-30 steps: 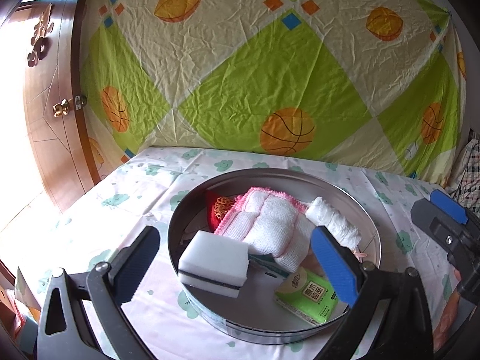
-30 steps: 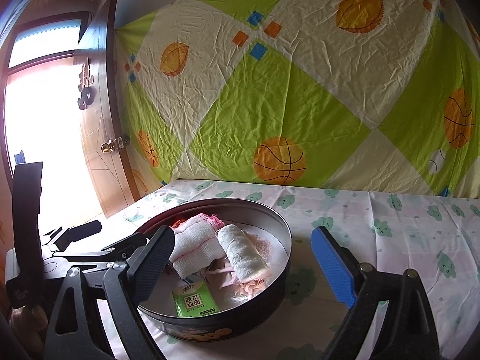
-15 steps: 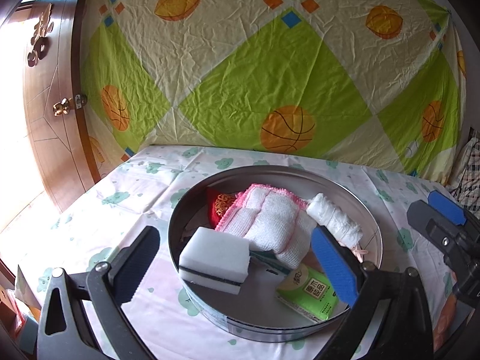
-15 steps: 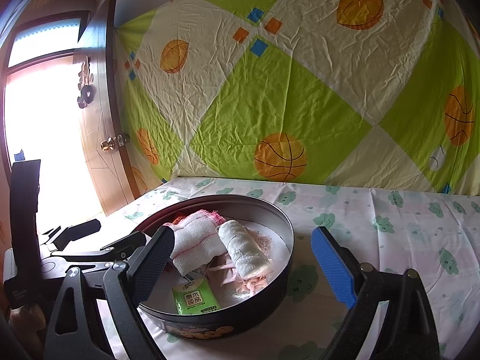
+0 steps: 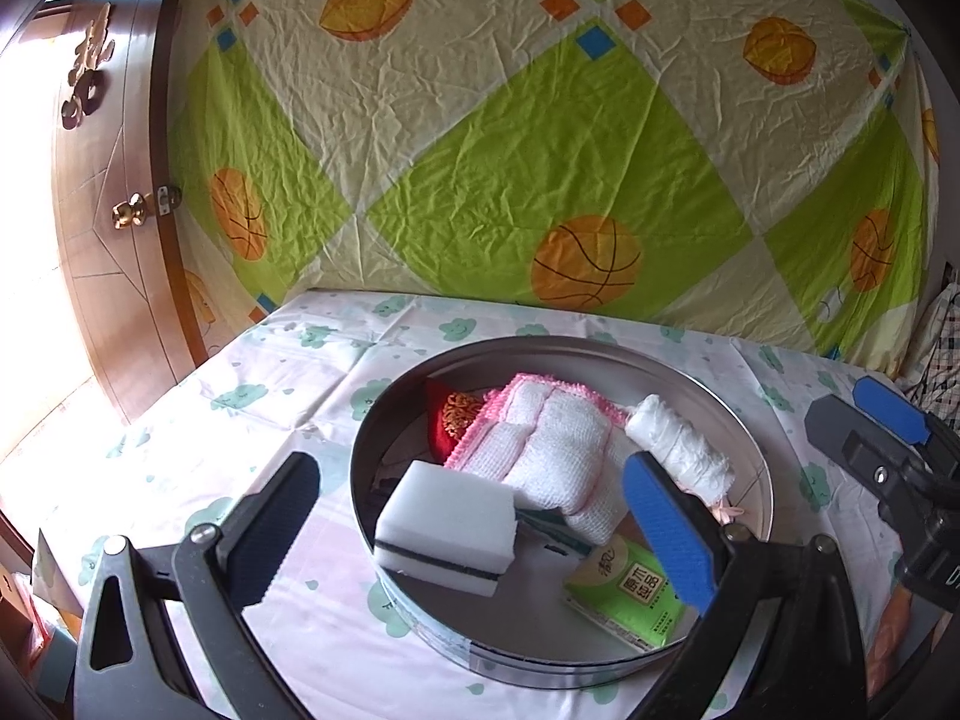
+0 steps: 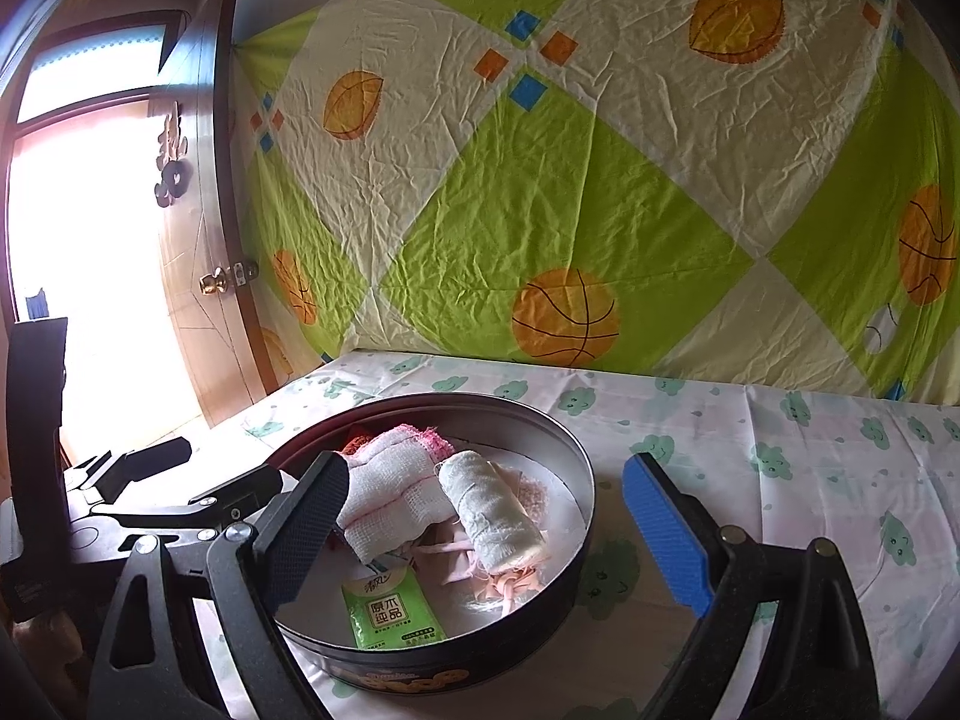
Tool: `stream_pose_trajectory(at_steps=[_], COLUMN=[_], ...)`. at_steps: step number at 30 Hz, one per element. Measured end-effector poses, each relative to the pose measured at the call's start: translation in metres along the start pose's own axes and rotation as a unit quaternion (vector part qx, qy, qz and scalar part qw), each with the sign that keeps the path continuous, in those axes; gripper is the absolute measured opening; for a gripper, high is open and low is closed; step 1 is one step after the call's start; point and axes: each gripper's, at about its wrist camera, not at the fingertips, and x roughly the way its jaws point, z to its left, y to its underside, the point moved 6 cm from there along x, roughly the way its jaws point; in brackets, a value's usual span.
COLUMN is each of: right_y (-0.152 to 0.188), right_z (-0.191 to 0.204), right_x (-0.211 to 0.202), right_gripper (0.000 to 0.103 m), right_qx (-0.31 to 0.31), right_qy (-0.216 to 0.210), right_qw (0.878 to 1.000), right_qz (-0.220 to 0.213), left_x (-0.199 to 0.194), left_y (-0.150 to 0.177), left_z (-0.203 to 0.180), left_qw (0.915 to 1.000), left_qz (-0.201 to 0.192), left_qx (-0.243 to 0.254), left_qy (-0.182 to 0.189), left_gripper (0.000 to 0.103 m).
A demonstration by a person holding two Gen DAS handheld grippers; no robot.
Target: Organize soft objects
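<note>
A round metal tin (image 5: 744,414) (image 6: 558,618) stands on the table. In it lie a white sponge with a dark layer (image 5: 447,525), a folded white-and-pink cloth (image 5: 552,444) (image 6: 390,492), a rolled white cloth (image 5: 681,450) (image 6: 489,507), a red embroidered pouch (image 5: 453,420) and a green tissue packet (image 5: 630,591) (image 6: 390,609). My left gripper (image 5: 474,531) is open and empty, just before the tin's near rim. My right gripper (image 6: 486,537) is open and empty, at the tin's right side; it also shows in the left wrist view (image 5: 888,438).
The table carries a pale cloth with green cloud prints (image 6: 810,456). A green-and-cream sheet with basketballs (image 5: 540,150) hangs behind it. A wooden door (image 5: 114,228) stands at the left. Checked fabric (image 5: 945,360) lies at the far right.
Both grippers have drawn back slightly from the tin. The things in the tin have not moved.
</note>
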Motion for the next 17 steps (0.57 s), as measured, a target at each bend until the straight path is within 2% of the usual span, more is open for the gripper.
stream_pose_trajectory(at_steps=[17], right_y=[0.0052], right_z=[0.0033], right_x=[0.0067], right_gripper=[0.094], right_qx=[-0.001], right_qy=[-0.002], right_qw=[1.0], right_qz=[0.013], left_x=[-0.0034], left_y=[0.0007], left_z=[-0.0029], left_qw=[0.9997], left_qz=[-0.017], left_qx=[0.014], left_qy=[-0.006], left_gripper=[0.102])
